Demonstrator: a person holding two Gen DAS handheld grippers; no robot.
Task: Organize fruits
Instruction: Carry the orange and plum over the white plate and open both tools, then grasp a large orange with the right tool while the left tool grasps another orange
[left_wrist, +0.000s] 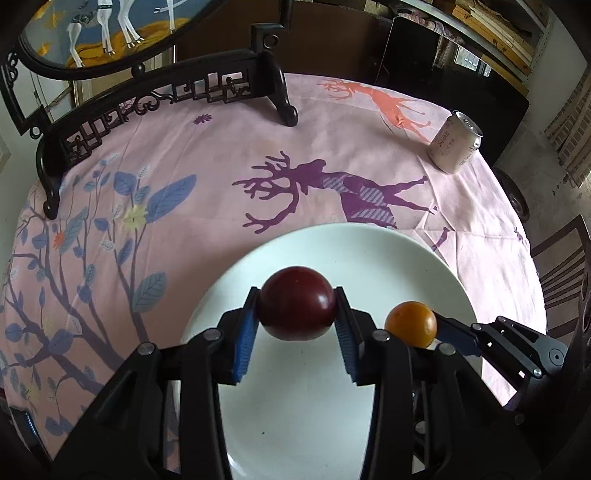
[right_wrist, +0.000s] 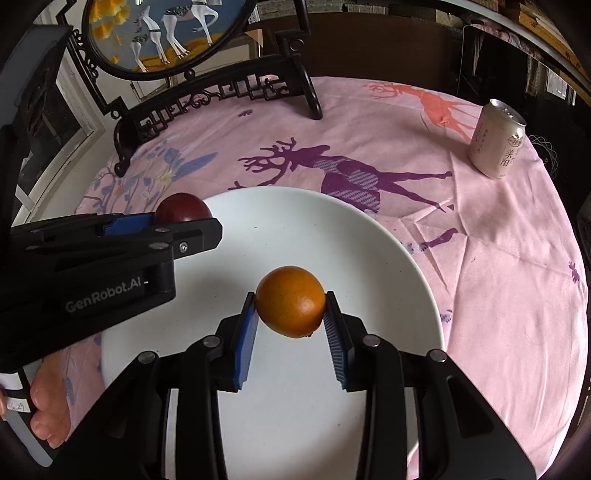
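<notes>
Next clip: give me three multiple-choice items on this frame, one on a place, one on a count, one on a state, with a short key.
1. The pale pink drink can stands:
A on the plate
B on the pink tablecloth, beyond the plate
C on the floor

2. Fruits in view:
A one
B two
C four

3. The right tongs are:
A shut on the round orange fruit
B open and empty
C resting on the can

Key: B, the can is clear of the round white plate; B, only the orange and the dark red round fruit in the left tongs; A, both blue pads press it.
</notes>
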